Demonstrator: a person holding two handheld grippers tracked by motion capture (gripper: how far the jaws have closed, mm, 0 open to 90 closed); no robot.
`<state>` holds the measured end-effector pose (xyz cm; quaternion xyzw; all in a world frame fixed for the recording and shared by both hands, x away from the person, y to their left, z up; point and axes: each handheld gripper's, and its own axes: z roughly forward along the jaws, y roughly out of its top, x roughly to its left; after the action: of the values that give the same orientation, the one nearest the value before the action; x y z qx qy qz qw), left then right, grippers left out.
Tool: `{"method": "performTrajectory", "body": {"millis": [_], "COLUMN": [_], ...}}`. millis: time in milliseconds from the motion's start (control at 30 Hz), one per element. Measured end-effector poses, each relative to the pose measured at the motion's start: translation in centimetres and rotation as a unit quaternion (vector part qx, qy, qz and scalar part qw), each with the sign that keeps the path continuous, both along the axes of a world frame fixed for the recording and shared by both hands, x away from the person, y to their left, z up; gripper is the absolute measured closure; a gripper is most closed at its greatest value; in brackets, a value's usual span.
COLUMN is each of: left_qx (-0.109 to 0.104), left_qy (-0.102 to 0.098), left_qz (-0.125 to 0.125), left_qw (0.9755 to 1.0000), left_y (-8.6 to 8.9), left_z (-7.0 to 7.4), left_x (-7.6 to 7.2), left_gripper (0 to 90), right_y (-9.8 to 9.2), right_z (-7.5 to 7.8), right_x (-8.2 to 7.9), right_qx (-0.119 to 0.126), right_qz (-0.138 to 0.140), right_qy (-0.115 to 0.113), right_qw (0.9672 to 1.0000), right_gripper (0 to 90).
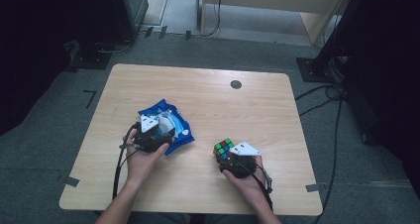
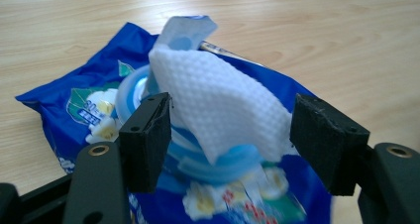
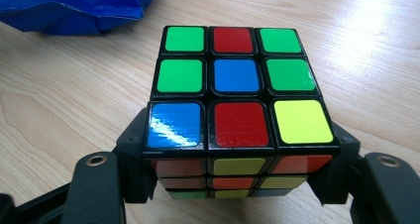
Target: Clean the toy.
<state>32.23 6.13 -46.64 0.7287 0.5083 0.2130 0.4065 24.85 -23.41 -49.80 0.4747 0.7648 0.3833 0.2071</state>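
A blue pack of wet wipes lies on the wooden table, left of the middle. My left gripper hangs over its near end. In the left gripper view a white wipe sticks up out of the pack's light-blue lid opening. My left gripper stands open around the wipe, its pads beside it without pressing. A scrambled puzzle cube rests on the table to the right. My right gripper is shut on the cube, one jaw on each side.
A small black round disc sits in the tabletop near the far edge. Cables and stand bases lie on the grey floor around the table. A corner of the blue pack shows beyond the cube in the right gripper view.
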Motion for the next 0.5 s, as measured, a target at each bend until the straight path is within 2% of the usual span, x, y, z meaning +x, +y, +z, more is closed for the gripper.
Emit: {"method": "performTrajectory", "body": {"millis": [100,233,300,367,433,500], "left_qx": [0.008,0.033,0.032,0.021,0.012,0.001], "left_qy": [0.002,-0.01,-0.01,-0.011,-0.022,-0.04], "left_qz": [0.023,0.032,0.034,0.03,0.027,0.027], "left_qw": [0.9997,0.9989,0.9989,0.9993,0.9993,0.9988], "left_y": [-0.5,-0.5,-0.2,0.2,0.7,1.2], "left_z": [0.0,-0.1,-0.1,0.1,0.6,1.3], "left_x": [1.1,1.7,1.8,1.8,1.5,1.1], "left_gripper": [35.6,56.2,68.8,79.8,85.7,87.5], "right_y": [0.0,0.0,0.0,0.1,0.2,0.3], "right_z": [0.0,-0.2,-0.3,-0.4,-0.4,-0.6], "right_x": [0.0,-0.1,-0.1,-0.1,-0.1,-0.1], "right_qx": [-0.001,-0.001,-0.004,-0.007,-0.006,-0.008], "right_qz": [0.001,0.007,0.011,0.015,0.02,0.027], "right_qy": [0.0,0.002,0.002,0.001,0.004,0.004], "right_qw": [1.0,1.0,0.9999,0.9999,0.9998,0.9996], "right_gripper": [34.4,34.4,34.4,34.4,34.4,34.4]}}
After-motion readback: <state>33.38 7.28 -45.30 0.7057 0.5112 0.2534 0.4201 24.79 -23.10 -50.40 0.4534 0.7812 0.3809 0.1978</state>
